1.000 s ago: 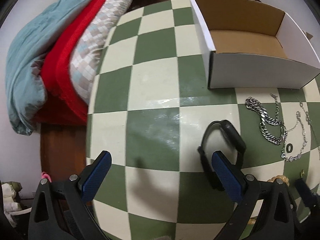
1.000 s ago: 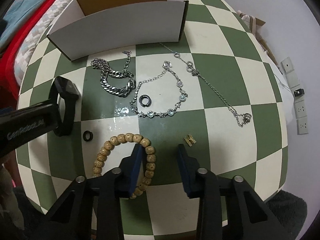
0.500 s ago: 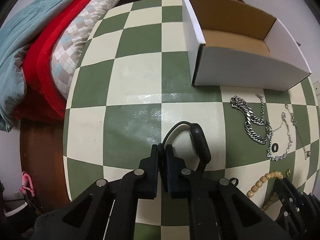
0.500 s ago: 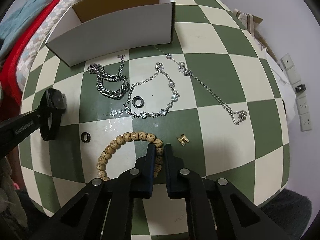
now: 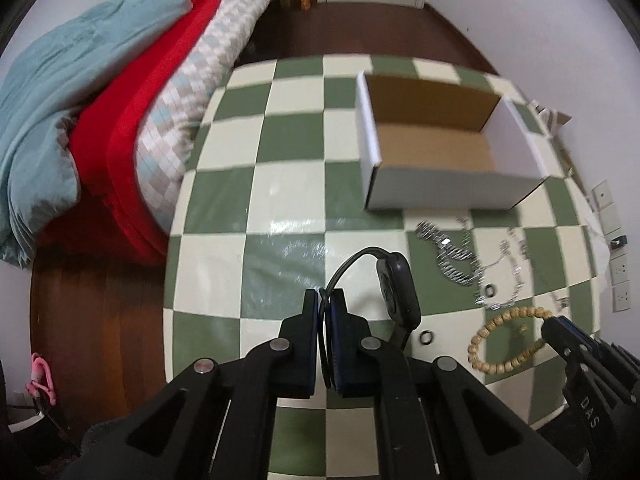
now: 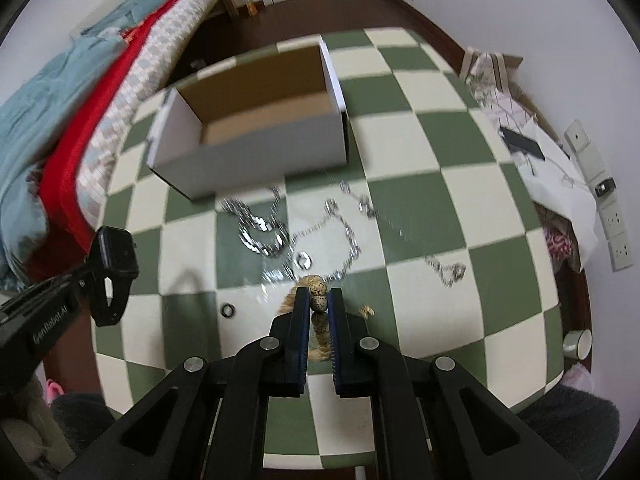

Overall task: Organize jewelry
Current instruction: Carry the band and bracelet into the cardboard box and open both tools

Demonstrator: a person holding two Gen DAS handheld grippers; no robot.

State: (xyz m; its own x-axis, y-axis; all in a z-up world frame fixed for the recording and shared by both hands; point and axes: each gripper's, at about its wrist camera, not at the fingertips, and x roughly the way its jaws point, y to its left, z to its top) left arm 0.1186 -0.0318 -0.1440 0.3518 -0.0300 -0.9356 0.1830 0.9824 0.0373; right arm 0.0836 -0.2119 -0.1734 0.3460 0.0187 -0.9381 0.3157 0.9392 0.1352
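My left gripper [image 5: 325, 298] is shut on the strap of a black smartwatch [image 5: 396, 284], held above the checkered table [image 5: 288, 208]; the same watch [image 6: 114, 256] shows at the left of the right wrist view. My right gripper [image 6: 319, 300] is shut on a wooden bead bracelet [image 6: 316, 284], lifted off the table; the bracelet [image 5: 506, 336] hangs from it in the left wrist view. An open white cardboard box [image 5: 440, 140] stands at the table's far side. A thick silver chain [image 6: 260, 232], thinner chains [image 6: 348, 240], a silver ring [image 6: 304, 260], a black ring [image 6: 228, 311] and a small gold piece [image 6: 366, 312] lie on the table.
A bed with teal, red and patterned bedding [image 5: 120, 80] borders the table's left side. Papers and a phone [image 6: 524, 144] lie at the right edge. Wall sockets [image 6: 616, 220] are on the right wall. A cup [image 6: 578, 342] sits low on the right.
Both grippers closed from open: the left onto the watch strap, the right onto the bead bracelet. Both have since lifted their items off the table.
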